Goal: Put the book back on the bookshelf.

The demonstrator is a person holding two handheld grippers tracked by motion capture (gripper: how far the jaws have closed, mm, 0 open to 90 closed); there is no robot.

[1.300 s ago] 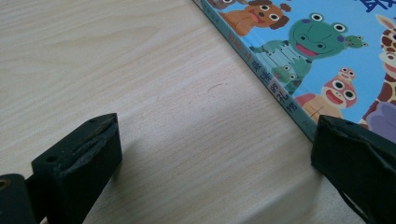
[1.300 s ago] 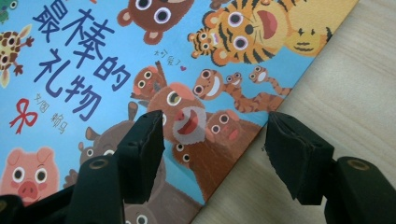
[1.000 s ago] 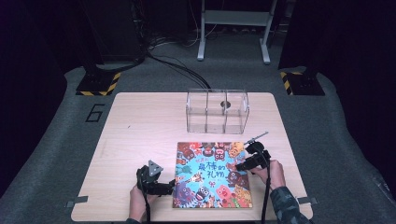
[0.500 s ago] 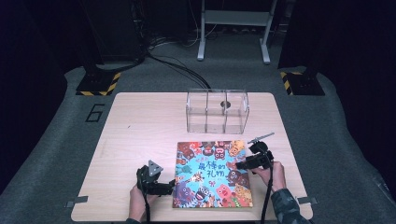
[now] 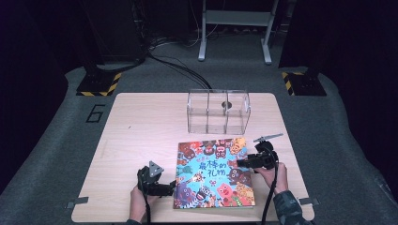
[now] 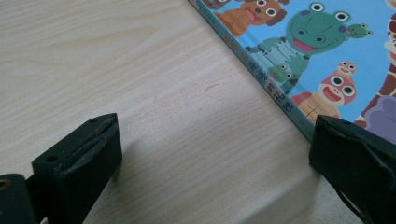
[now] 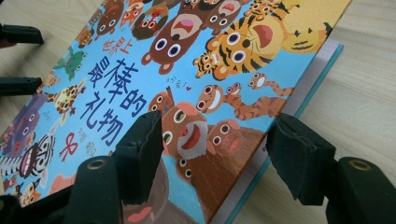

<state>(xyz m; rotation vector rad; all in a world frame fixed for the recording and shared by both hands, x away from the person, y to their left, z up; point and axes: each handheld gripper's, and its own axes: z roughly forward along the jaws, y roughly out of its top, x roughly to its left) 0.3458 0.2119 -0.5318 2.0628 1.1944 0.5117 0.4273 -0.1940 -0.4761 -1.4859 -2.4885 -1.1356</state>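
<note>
A colourful picture book (image 5: 213, 173) with cartoon animals on its cover lies flat on the near right of the wooden table (image 5: 141, 126). My left gripper (image 5: 170, 187) rests on the table at the book's left edge, with its jaws open and pointing at the spine. In the left gripper view its jaws (image 6: 215, 135) stand wide apart over bare wood, the book (image 6: 327, 56) just beyond the right one. My right gripper (image 5: 241, 163) is at the book's right edge. Its jaws (image 7: 217, 128) are open and straddle the slightly raised edge of the cover (image 7: 187, 70) without pressing on it.
A clear plastic box (image 5: 218, 111) with dividers stands at the back of the table, beyond the book. Dark carpet surrounds the table. Cables (image 5: 178, 70), hazard-striped bases (image 5: 98, 83) and a metal stand (image 5: 234, 28) are on the floor behind.
The right gripper has edged slightly along the book's right edge. The left gripper and the book lie as before.
</note>
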